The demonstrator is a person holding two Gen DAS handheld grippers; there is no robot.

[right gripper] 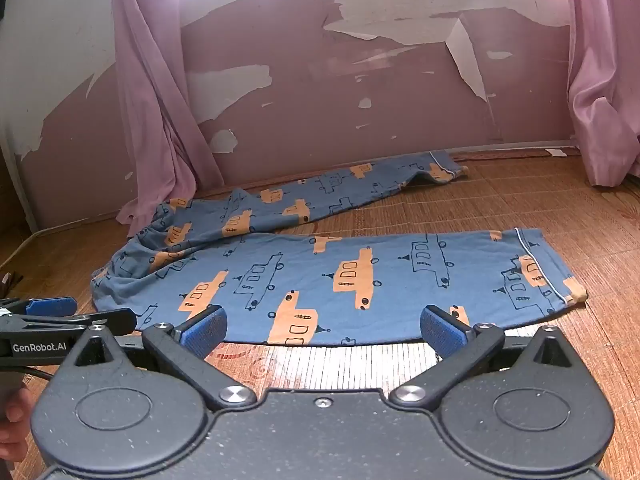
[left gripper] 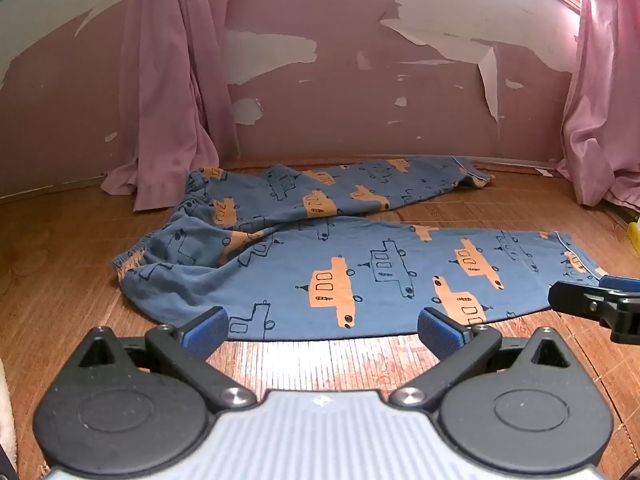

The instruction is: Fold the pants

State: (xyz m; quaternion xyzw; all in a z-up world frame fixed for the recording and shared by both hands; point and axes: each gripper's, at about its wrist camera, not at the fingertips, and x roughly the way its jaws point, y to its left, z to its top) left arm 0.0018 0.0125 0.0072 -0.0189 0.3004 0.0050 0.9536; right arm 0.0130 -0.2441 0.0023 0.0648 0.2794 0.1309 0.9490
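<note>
Pants (left gripper: 328,276), blue with orange and outlined vehicle print, lie flat on the woven floor mat (left gripper: 332,364) in front of a peeling pink wall (left gripper: 360,92). Long axis runs left-right: waistband bunched at left, cuffs at right, legs splayed apart with the far leg angled toward the wall. Left gripper (left gripper: 323,326) hovers low at the near leg's front edge, fingers spread wide, holding nothing. Right gripper (right gripper: 323,326) same pose, fingers wide apart, nearer the cuff end. Right view alone shows a hand (right gripper: 14,428) on the left tool and its "GenRobot.AI" label; left view shows the right gripper's tip by the cuff.
</note>
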